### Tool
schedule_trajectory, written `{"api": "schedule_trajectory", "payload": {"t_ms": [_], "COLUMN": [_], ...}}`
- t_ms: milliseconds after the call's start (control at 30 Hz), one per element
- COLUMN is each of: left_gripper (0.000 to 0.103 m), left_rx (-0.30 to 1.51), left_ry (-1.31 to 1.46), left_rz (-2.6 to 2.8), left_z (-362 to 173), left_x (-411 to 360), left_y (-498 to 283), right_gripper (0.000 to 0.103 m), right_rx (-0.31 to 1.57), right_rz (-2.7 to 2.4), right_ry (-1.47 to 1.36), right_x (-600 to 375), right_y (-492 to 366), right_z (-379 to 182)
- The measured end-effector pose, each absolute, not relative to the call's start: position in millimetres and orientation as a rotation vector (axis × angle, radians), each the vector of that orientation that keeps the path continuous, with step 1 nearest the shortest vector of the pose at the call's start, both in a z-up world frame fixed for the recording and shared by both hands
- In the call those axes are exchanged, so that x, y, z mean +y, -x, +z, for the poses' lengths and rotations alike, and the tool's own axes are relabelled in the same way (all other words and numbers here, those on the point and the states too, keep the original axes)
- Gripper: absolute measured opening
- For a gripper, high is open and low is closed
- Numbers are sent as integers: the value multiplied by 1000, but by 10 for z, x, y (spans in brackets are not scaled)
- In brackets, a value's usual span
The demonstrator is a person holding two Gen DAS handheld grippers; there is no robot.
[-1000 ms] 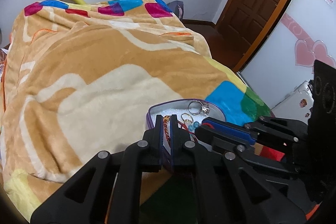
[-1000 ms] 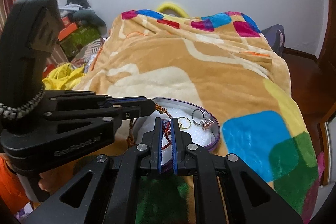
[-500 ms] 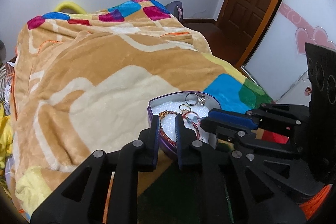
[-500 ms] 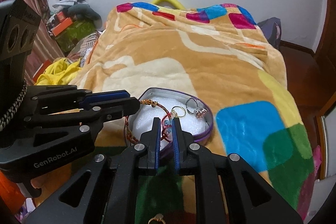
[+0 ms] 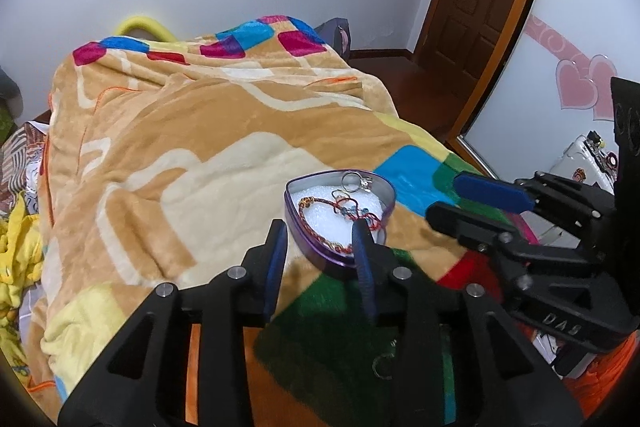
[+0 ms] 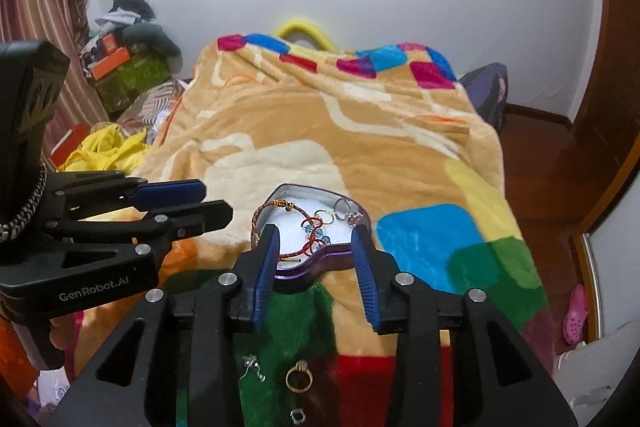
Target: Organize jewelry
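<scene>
Inside heart-shaped tin [image 6: 340,261], red bracelet [image 6: 298,227]

A tin [image 6: 304,269] is set on the blanket [image 6: 360,131] just ahead of the right gripper [image 6: 314,259], a bracelet [image 6: 298,227] and rings [image 6: 344,209] are held in it, and a loose ring [image 6: 299,381] is left on the blanket nearer the camera.

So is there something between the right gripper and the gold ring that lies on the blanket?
Nothing visible blocks it. The gold ring lies bare on the blanket, below the open right gripper and nearer the camera than the heart-shaped tin.
</scene>
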State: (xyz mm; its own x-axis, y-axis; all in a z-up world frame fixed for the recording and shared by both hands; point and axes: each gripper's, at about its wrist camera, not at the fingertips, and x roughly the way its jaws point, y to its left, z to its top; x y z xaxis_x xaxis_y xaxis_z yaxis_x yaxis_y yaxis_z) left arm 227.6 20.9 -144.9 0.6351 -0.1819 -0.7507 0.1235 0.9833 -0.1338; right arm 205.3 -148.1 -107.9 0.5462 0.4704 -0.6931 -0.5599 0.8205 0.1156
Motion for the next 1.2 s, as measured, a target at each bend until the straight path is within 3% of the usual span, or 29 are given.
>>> {"api": "schedule_trajectory", "payload": {"t_ms": [467, 967, 1200], "left_gripper": [38, 39, 39], "left_rx": [844, 960, 1005], "left_ry": [36, 12, 10], "left_rz": [-172, -186, -210], "left_z": [-1325, -1757, -1961], "left_x": [159, 77, -9], "left_y": [-1760, -1521, -1487], "right_gripper": [34, 34, 34], "right_rx": [759, 938, 932], "right_rz": [571, 563, 568], "right_ry": [121, 127, 138], "right_x": [-1706, -1811, -1764], "right_y": [-1612, -1382, -1299], "right_z": [-974, -1669, -1818]}}
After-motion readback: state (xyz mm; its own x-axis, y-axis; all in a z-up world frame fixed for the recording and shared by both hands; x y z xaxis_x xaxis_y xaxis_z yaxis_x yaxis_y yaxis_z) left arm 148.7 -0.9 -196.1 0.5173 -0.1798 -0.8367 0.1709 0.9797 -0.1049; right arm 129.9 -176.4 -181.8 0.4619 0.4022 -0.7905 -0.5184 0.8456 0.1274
